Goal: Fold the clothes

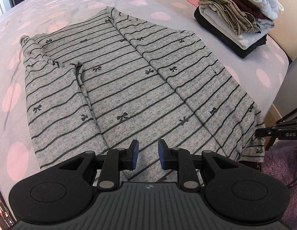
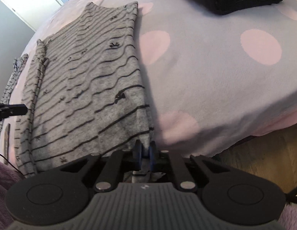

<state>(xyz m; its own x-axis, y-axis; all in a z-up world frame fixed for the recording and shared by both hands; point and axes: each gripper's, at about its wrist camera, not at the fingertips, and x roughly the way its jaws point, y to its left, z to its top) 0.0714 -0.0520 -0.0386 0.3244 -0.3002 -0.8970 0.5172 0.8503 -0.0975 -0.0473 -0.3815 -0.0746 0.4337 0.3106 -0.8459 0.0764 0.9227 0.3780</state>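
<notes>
A grey striped garment (image 1: 129, 88) lies flat on the spotted bed (image 1: 254, 61), side panels folded inward; the right gripper (image 2: 145, 154) pinches its near corner, probably to lift it; the left gripper (image 1: 148, 154) hovers released above the hem (folded pile (image 1: 234, 17) waits beyond).

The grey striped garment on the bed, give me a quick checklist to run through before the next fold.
1. Right tool gripping the grey striped garment: ok, shut on its near right corner.
2. Left tool gripping: not ok, open above the near hem, holding nothing.
3. Both sides folded inward: ok, the flaps lie over the middle.
4. Fabric flat: not ok, the far left corner is bunched.
5. Bed free beyond the garment: ok.
6. Stack of folded clothes clear of the garment: ok, it sits apart at far right.
</notes>
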